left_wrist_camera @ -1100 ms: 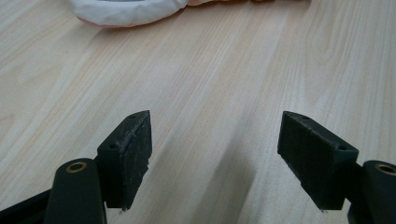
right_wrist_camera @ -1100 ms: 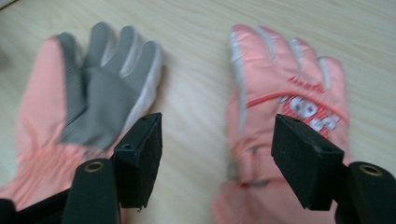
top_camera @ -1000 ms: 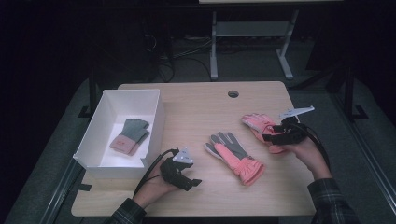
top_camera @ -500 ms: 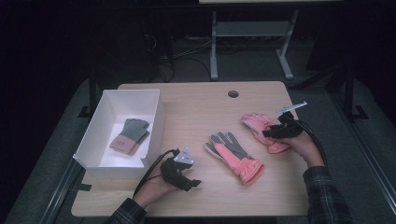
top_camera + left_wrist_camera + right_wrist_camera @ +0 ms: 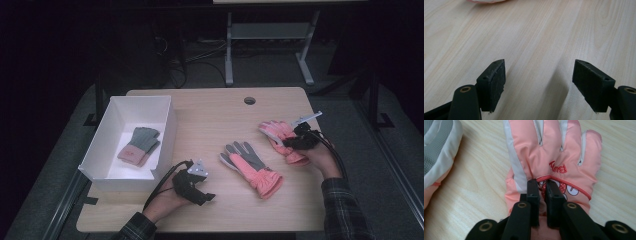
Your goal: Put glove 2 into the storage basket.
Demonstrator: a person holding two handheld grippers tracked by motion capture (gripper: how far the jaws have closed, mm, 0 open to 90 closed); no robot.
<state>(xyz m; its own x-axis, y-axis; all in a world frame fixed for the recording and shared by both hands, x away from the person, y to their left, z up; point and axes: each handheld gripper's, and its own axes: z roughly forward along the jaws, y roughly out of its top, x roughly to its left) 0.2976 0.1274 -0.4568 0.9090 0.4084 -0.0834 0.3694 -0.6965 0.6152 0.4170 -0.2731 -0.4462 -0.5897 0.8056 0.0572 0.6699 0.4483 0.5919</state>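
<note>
A pink glove [image 5: 280,135] lies back-up at the right of the wooden table [image 5: 210,120]; up close, the pink glove [image 5: 554,155] shows red lettering and a cartoon patch. My right gripper [image 5: 295,141] [image 5: 542,187] has just been closing and now pinches a fold of this glove's fabric. A second glove [image 5: 252,165], pink with a grey palm, lies mid-table, and the second glove [image 5: 436,152] sits at the left edge of the right gripper view. My left gripper [image 5: 202,192] [image 5: 539,82] rests open over bare wood near the front edge.
A white box [image 5: 167,127] stands at the table's left with a grey-and-pink glove [image 5: 140,145] inside. A cable hole [image 5: 249,100] is near the far edge. A metal stand [image 5: 270,45] and dark floor lie behind the table.
My right gripper sank onto the pink glove and its jaws closed on the fabric. The left hand stayed put.
</note>
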